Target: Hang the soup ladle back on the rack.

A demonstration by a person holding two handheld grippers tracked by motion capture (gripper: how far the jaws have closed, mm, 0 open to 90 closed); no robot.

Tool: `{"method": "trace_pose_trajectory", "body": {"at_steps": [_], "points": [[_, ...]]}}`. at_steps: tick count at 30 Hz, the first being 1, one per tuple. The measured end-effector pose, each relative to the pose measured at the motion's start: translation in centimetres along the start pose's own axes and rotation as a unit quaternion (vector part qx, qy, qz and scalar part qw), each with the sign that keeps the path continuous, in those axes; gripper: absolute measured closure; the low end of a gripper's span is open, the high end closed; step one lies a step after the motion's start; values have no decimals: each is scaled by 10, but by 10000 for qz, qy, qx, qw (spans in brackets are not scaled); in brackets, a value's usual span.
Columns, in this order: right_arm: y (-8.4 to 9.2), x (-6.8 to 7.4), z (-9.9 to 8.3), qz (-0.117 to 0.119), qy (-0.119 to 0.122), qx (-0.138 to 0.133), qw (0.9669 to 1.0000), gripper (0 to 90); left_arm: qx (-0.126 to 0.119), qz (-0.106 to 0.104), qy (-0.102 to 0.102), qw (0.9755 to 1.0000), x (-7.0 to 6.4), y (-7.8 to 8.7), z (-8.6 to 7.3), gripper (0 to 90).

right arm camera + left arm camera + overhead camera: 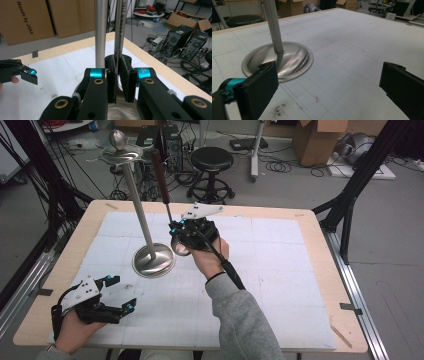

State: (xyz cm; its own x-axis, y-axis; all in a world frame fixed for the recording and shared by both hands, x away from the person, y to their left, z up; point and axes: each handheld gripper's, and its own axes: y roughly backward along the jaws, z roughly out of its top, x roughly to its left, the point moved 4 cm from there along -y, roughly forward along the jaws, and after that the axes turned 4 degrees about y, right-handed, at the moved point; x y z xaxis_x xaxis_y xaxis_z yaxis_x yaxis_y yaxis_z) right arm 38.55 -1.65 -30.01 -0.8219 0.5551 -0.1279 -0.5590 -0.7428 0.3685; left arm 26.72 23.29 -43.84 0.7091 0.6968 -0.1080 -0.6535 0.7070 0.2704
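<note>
My right gripper [176, 236] has its fingers [112, 82] pinching the thin metal shaft of a ladle [161, 175], held upright with its dark handle up and bowl low, just beside the stand [145, 231]. The stand's round base [287, 62] sits on the white worktop [280, 285]. My left gripper [119, 295] hovers near the front-left edge, fingers [259, 90] spread, holding nothing.

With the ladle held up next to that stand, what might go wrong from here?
The right claw pinches only the thin metal shaft of the ladle, so the long handle may twist or slip. The tall stand is close beside it and looks top-heavy; a bump might tip it. The left claw is open and apart from the stand, so nothing steadies it.
</note>
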Motion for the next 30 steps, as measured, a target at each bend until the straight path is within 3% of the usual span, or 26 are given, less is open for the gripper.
{"method": "trace_pose_trajectory", "body": {"at_steps": [30], "points": [[-15,1,5,141,0,194,9997,844,3,14,-28,10000,-1,2,0,27]]}}
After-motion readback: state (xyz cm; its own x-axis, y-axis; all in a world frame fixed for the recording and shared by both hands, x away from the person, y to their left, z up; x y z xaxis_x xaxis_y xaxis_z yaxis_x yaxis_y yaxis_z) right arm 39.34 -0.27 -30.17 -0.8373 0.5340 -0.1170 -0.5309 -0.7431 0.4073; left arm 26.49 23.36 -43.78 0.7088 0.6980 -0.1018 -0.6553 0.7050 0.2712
